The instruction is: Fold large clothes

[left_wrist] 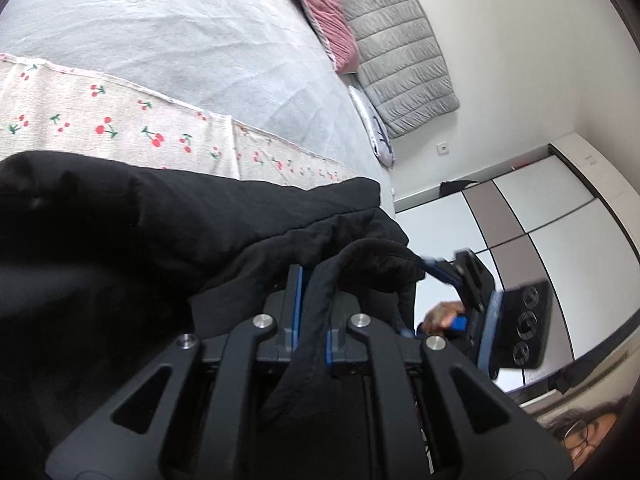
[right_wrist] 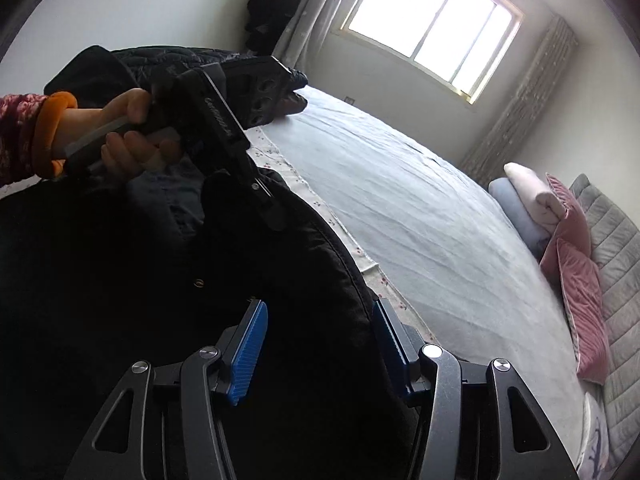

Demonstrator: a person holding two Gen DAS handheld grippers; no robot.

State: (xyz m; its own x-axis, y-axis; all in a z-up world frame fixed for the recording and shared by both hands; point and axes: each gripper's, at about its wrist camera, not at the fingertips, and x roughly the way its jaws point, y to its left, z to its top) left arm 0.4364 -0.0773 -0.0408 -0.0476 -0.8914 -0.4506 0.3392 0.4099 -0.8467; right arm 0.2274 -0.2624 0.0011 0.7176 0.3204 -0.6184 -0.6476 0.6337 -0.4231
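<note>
The black garment (left_wrist: 120, 240) lies bunched along the near edge of the bed (left_wrist: 180, 40), filling the view from about 7 to 10 o'clock in the left wrist picture, on top of a cherry-print cloth (left_wrist: 100, 120) that runs across the grey sheet.

The left gripper (left_wrist: 312, 292) has its fingers (left_wrist: 295, 288) closed on a corded edge of the black garment, and the fabric runs between the blue pads and drapes back over the gripper's body.

The right gripper (right_wrist: 320, 336) has its fingers (right_wrist: 248, 344) spread apart. A thick fold of the black garment (right_wrist: 200, 280) sits between them, but the pads do not press on it.

In the right wrist picture the person's hand (right_wrist: 128, 136), with an orange bangle (right_wrist: 48, 128) on the wrist, holds the left gripper's handle at about 10 o'clock.

At about 3 o'clock in that picture, pink cushions (right_wrist: 576, 264) and rolled towels (right_wrist: 524, 200) lie at the head of the bed against a grey quilted pad (right_wrist: 616, 240). A bright window (right_wrist: 432, 20) is at 1 o'clock.
</note>
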